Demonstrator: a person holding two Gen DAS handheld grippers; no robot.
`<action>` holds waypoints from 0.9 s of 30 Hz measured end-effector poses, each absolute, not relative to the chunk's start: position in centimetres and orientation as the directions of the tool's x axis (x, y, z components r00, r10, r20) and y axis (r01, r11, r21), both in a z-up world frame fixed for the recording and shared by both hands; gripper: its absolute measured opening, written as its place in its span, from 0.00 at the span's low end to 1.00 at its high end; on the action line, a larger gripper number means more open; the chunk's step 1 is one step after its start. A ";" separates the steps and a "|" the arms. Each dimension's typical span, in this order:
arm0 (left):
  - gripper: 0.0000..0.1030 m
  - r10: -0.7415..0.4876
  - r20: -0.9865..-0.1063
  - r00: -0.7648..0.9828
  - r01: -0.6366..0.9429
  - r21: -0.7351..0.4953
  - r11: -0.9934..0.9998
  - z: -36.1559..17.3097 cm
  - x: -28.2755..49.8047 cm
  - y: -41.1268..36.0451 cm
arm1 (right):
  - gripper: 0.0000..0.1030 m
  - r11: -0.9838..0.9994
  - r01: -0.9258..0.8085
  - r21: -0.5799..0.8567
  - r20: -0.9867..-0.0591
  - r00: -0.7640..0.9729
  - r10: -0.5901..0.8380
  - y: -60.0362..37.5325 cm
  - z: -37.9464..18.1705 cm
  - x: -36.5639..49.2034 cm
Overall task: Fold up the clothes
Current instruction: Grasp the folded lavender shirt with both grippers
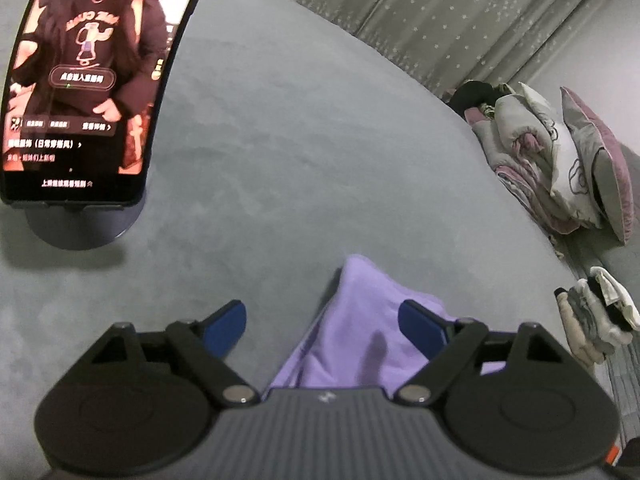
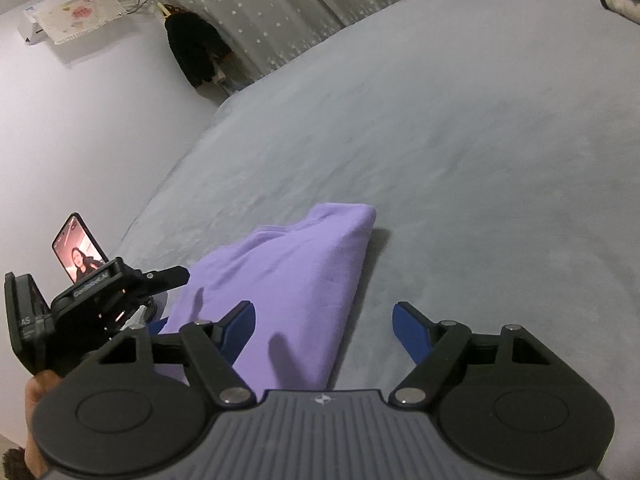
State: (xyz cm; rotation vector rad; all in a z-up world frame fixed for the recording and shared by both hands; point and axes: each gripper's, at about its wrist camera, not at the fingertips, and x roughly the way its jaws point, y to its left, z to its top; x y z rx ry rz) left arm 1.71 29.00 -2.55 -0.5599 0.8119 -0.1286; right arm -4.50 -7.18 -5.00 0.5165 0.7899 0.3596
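A folded purple garment (image 2: 288,288) lies on the grey bed (image 2: 460,168) beneath the left gripper (image 1: 322,326) and right gripper (image 2: 324,328), both spread wide and gripping nothing (either fingertip snagging the soft top layer could undo its folds).

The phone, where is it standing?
The phone stands on a round stand on the grey bed, far left in the left wrist view, left of the purple garment.
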 end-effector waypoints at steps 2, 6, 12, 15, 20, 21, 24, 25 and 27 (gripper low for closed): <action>0.85 -0.317 -0.654 0.687 -0.093 -0.512 0.854 -2.8 2.2 28.6 | 0.75 0.818 -0.115 0.564 -0.580 0.649 0.491 -7.1 -4.9 -4.4; 0.90 -0.303 -0.660 0.688 -0.067 -0.474 0.878 -2.9 2.2 27.9 | 0.75 0.822 -0.115 0.557 -0.588 0.645 0.488 -7.1 -4.6 -4.1; 1.00 -0.274 -0.658 0.702 -0.063 -0.440 0.896 -2.7 1.7 26.4 | 0.80 0.827 -0.125 0.549 -0.593 0.639 0.490 -7.3 -4.5 -3.8; 1.00 -0.244 -0.665 0.706 -0.071 -0.409 0.910 -2.5 1.6 25.8 | 0.82 0.831 -0.140 0.538 -0.600 0.629 0.494 -7.2 -4.5 -3.6; 1.00 -0.235 -0.682 0.693 -0.030 -0.353 0.935 -2.3 1.3 25.1 | 0.85 0.836 -0.154 0.526 -0.605 0.623 0.496 -7.0 -4.5 -3.3; 1.00 -0.241 -0.683 0.689 -0.021 -0.351 0.936 -2.2 1.3 25.1 | 0.85 0.835 -0.151 0.530 -0.600 0.629 0.495 -7.0 -4.6 -3.2; 0.97 -0.264 -0.677 0.687 -0.025 -0.385 0.923 -2.0 1.2 26.0 | 0.85 0.828 -0.141 0.542 -0.583 0.647 0.492 -6.9 -4.9 -3.1; 0.96 -0.270 -0.674 0.687 -0.031 -0.398 0.917 -2.0 1.3 26.2 | 0.85 0.826 -0.137 0.547 -0.576 0.654 0.490 -6.9 -5.0 -3.2; 0.91 -0.274 -0.669 0.691 -0.040 -0.413 0.910 -2.0 1.4 26.6 | 0.85 0.825 -0.133 0.549 -0.566 0.667 0.485 -6.8 -5.2 -3.2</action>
